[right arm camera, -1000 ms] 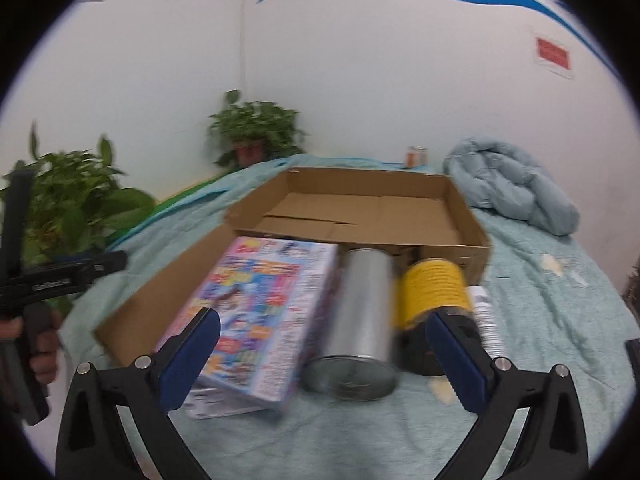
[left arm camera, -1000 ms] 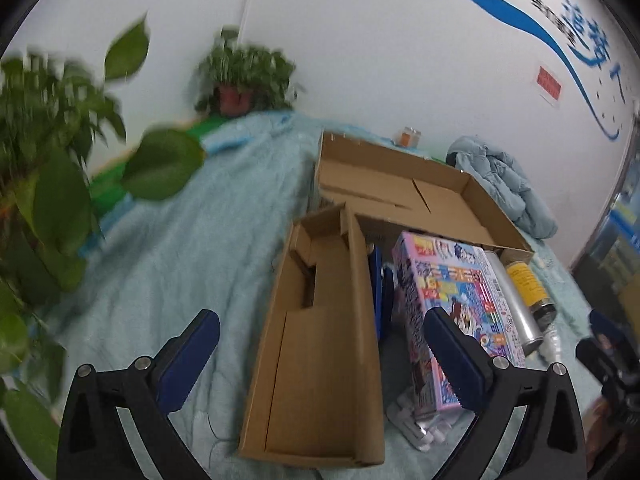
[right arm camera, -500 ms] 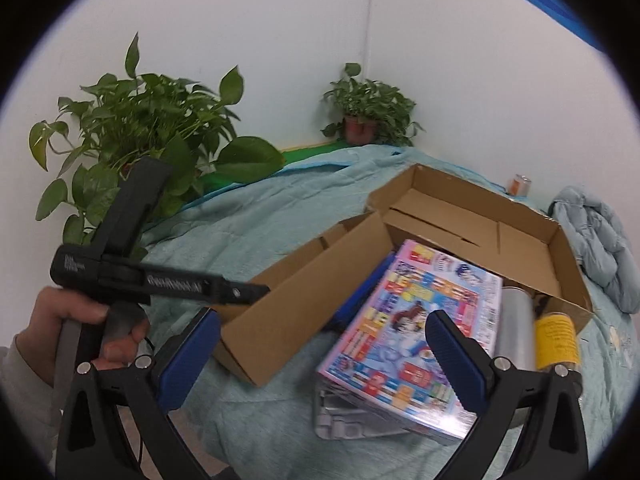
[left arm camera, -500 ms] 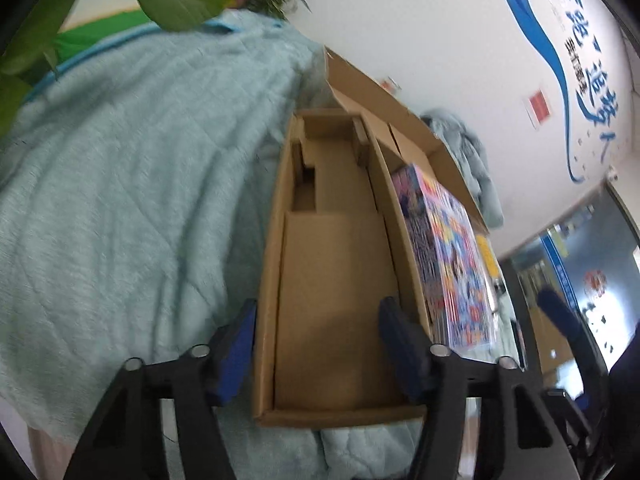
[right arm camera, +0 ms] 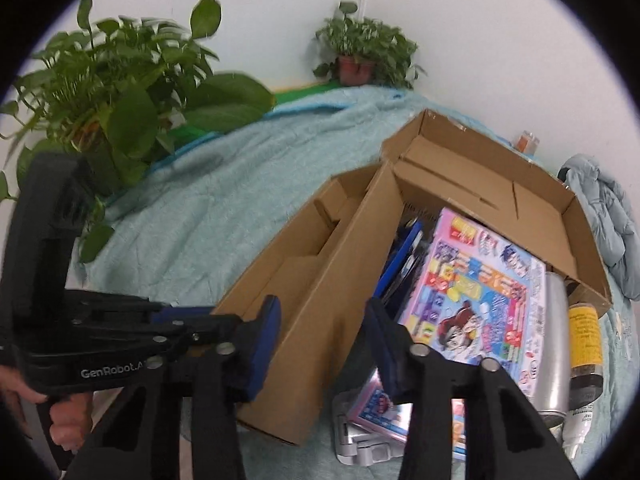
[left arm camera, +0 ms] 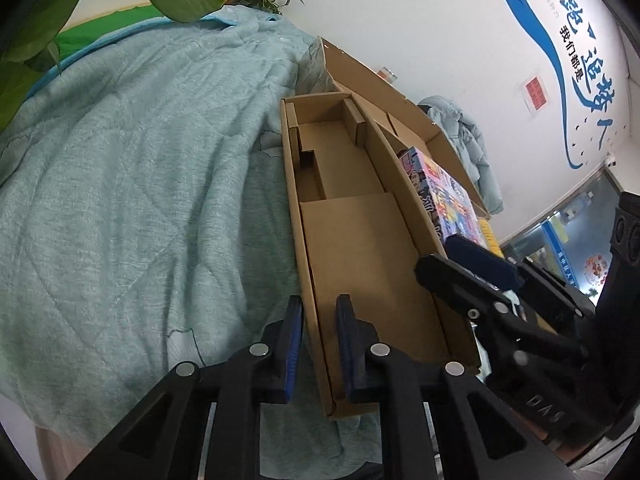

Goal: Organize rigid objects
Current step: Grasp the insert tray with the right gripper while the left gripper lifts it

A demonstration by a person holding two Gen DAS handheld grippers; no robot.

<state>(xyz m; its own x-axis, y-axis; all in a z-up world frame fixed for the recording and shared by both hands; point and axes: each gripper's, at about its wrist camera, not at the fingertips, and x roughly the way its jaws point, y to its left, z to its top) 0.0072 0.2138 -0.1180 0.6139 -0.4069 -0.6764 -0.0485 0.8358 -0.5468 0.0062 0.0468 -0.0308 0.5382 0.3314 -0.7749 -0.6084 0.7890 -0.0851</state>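
An open, empty cardboard box (left arm camera: pixel 360 240) lies on a teal quilt (left arm camera: pixel 140 200). My left gripper (left arm camera: pixel 318 344) is shut on the box's near left wall. The box also shows in the right wrist view (right arm camera: pixel 304 300), where the left gripper (right arm camera: pixel 192 320) pinches its wall. My right gripper (right arm camera: pixel 324 320) is open and straddles the box's right wall. A colourful game box (right arm camera: pixel 480 296), a silver can (right arm camera: pixel 556 336) and a yellow-labelled bottle (right arm camera: pixel 584 340) lie right of it.
A second, larger open cardboard box (right arm camera: pixel 500 188) stands behind the objects. Potted plants (right arm camera: pixel 112 92) stand at the left and far corner (right arm camera: pixel 360 56). A bunched light-blue jacket (right arm camera: pixel 608 216) lies at the right. The quilt's front edge is close below the grippers.
My left gripper has closed from wide open onto the box's left wall. My right gripper has swung left, narrowed and come down around the box's right wall.
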